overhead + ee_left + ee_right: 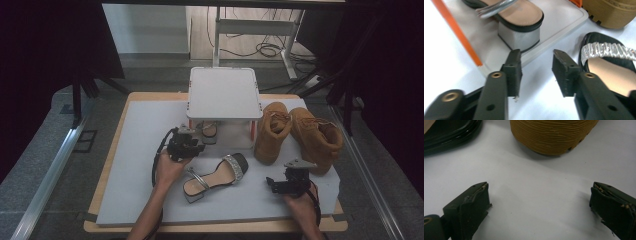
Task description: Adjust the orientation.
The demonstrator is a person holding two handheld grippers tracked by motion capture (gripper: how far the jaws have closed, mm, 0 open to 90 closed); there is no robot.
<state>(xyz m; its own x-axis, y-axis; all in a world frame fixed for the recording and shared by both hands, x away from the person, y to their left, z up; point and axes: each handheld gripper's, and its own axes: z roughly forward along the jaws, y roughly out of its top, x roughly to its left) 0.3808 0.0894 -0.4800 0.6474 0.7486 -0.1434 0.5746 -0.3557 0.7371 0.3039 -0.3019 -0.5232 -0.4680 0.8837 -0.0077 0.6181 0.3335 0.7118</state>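
Note:
A block-heeled sandal (210,131) (519,27) rests on the lower shelf of a white shoe rack (224,92). Its partner sandal (217,175) (609,62), with a black sole and a silver strap, lies on the white mat in front. My left gripper (196,136) (536,67) sits just in front of the shelf's edge and points at the shelved sandal's heel. Its jaws stand apart with nothing between them. My right gripper (272,184) (539,197) rests low over the mat at the front right, jaws wide open and empty, facing a tan boot's sole (554,132).
Two tan boots (272,131) (317,137) stand to the right of the rack. An orange rack post (456,32) rises left of the shelved sandal. The white mat (140,165) has bare room at the left and along the front edge. Dark curtains flank the table.

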